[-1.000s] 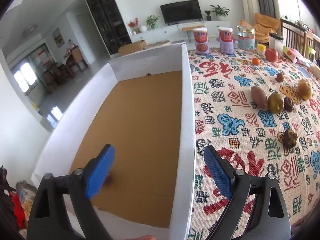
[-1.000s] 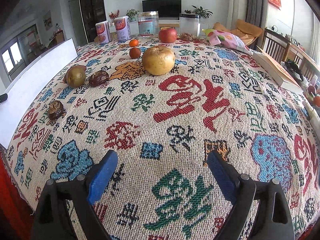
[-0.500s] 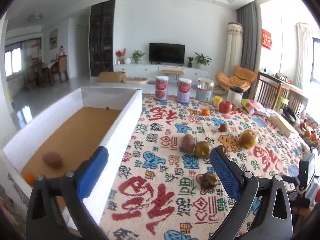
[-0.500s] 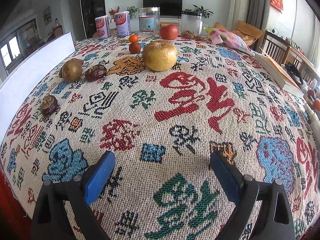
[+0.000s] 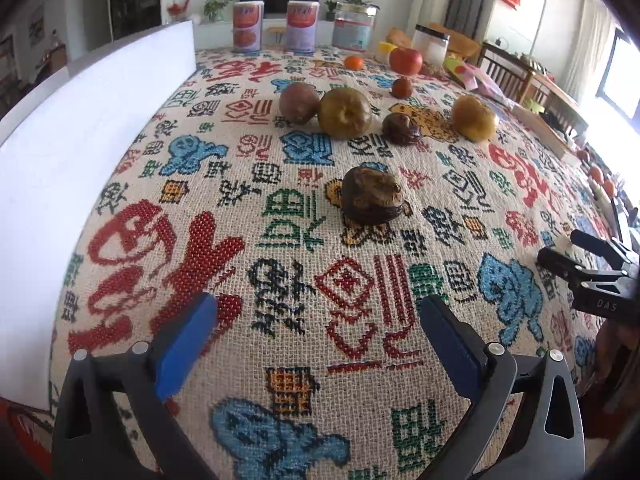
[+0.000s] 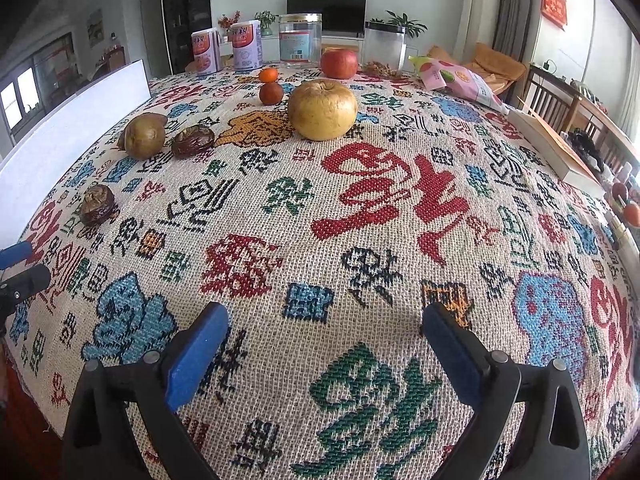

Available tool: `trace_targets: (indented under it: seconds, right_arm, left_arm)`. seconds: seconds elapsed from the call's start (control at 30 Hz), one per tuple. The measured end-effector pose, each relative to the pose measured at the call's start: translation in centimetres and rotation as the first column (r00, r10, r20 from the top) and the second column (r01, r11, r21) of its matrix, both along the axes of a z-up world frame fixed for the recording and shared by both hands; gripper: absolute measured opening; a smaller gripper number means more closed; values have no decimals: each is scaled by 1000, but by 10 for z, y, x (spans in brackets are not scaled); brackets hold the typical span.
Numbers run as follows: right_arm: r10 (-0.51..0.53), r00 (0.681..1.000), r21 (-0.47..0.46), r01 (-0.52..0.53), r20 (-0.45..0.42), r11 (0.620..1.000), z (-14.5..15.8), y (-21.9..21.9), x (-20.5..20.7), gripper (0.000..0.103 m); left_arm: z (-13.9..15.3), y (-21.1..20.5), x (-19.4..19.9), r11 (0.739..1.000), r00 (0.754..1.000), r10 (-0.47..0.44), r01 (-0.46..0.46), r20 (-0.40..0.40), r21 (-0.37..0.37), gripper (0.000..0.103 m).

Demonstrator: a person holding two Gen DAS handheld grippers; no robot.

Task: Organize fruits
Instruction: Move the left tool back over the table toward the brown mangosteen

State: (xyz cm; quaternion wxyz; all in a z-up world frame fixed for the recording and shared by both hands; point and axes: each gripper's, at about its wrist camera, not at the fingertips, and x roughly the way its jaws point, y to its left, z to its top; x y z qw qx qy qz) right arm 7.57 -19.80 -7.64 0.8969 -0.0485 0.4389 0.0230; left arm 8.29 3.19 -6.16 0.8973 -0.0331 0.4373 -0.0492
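Both blue-padded black grippers, left and right, gape wide and empty above the patterned woven tablecloth, the left facing a wrinkled brown fruit.

Inside of the white box hidden behind its own near wall, the wall itself cut off at the left edge in both views. Only the fingertips of the right gripper in sight at the right edge of the left wrist view, and only a blue pad and a black tip of the left gripper at the left edge of the right wrist view. Reddish fruit mostly hidden behind the greenish fruit in the right wrist view; small red and orange items at the far right edge too small to tell; lettering on the two cans blurred.
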Motion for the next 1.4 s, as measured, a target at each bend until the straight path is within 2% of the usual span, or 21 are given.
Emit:
trace_targets:
  seconds: [0.27,1.4]
  right_arm:
    - [-12,1000,10,12,-12,1000,-1,-2,2,101]
    - [-20,999,24,21,-27,999,-2,-5,4,103]
  left_arm:
    - [-5,-14,-1,995,999,-30,28,19,98,102]
    - [-5,-12,-7,995,1000,-24,22,17,102,102]
